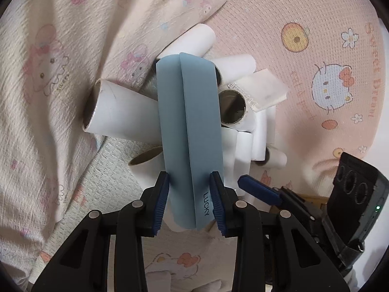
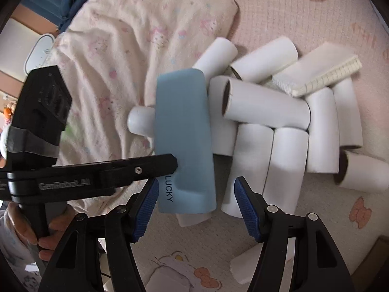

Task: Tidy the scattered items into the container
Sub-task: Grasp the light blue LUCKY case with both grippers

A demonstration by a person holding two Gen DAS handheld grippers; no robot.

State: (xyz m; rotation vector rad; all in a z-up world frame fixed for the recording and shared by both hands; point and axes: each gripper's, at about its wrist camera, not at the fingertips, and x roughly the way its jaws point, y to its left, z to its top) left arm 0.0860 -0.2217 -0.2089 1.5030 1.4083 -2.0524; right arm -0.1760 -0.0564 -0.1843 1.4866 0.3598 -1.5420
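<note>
My left gripper [image 1: 189, 189] is shut on a blue case marked LUCKY [image 1: 188, 131] and holds it above a heap of white paper tubes [image 1: 121, 107]. In the right wrist view the same blue case [image 2: 184, 141] hangs over the tubes [image 2: 265, 107], with the left gripper's arm [image 2: 97, 172] coming in from the left. My right gripper [image 2: 194, 204] is open and empty just below the case, its fingers either side of the case's lower end without touching. A small squared-paper notepad [image 2: 325, 77] lies on top of the heap; it also shows in the left wrist view [image 1: 262, 90].
Everything lies on a pink cartoon-print bed sheet [image 1: 316, 48]. A crumpled cream blanket [image 2: 116, 56] lies to the left of the heap. A cardboard edge [image 2: 379, 255] shows at the lower right. No container shows plainly in either view.
</note>
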